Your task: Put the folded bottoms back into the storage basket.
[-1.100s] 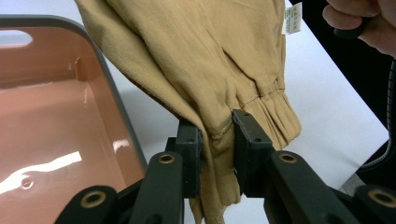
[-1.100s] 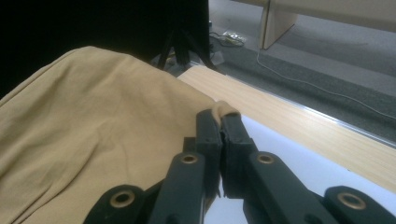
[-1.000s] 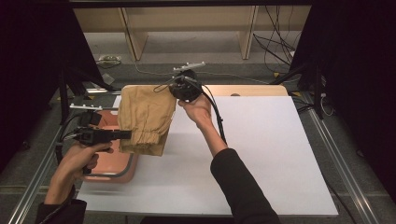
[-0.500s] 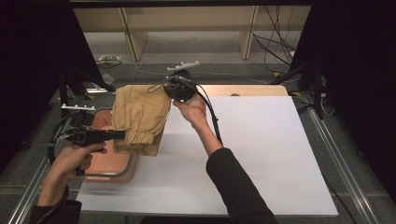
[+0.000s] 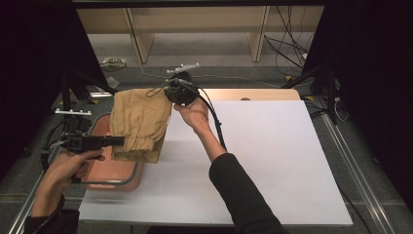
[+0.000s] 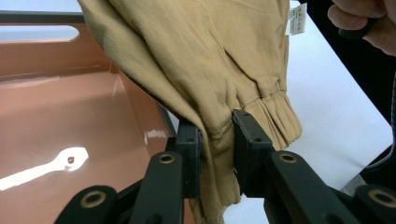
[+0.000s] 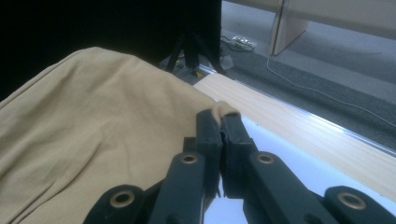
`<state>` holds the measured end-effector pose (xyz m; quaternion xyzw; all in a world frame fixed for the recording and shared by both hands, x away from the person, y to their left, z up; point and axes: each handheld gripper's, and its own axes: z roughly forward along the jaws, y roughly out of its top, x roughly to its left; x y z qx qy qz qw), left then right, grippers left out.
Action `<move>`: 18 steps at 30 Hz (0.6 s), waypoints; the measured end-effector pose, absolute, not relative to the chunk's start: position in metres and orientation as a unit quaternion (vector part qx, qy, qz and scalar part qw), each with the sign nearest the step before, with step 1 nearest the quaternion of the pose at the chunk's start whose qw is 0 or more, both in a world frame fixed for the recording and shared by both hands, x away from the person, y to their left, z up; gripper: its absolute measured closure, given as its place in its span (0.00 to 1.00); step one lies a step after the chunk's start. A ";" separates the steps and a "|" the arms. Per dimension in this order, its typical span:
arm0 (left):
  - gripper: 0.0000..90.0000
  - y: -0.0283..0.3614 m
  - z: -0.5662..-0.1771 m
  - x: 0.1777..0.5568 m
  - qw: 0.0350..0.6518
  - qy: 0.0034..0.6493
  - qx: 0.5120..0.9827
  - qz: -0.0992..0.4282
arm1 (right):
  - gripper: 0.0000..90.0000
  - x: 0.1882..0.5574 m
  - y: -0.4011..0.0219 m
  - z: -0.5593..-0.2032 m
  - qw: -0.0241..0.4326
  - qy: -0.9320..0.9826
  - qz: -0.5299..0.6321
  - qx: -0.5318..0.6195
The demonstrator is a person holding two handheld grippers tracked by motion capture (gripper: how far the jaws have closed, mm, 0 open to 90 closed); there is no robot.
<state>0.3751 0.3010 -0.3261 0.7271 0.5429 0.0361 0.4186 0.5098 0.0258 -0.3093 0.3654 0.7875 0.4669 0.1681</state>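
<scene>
Transfer step: tan garment [image 5: 139, 124] hangs between basin [image 5: 104, 170] and white table [image 5: 272, 156]. Left gripper [image 6: 217, 140] clamps its elastic hem; right gripper [image 7: 219, 123] pinches an upper edge. Next move likely requires carrying both grips together over the table

A white tabletop [image 5: 272, 161] with a light wooden strip [image 5: 253, 94] along its far edge stands on a grey carpeted floor [image 5: 204, 48]. Pale wooden furniture legs [image 5: 139, 34] rise beyond; black cables [image 5: 287, 44] trail there. Dark curtains [image 5: 370, 73] flank both sides.
</scene>
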 end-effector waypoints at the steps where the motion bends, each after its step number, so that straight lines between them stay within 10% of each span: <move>1: 0.82 0.302 -0.326 0.375 0.418 0.544 0.727 0.036 | 0.98 0.510 0.027 -0.309 0.169 0.787 0.467 0.366; 18: 0.82 0.325 -0.326 0.371 0.411 0.557 0.720 0.037 | 0.98 0.507 0.052 -0.308 0.167 0.791 0.470 0.354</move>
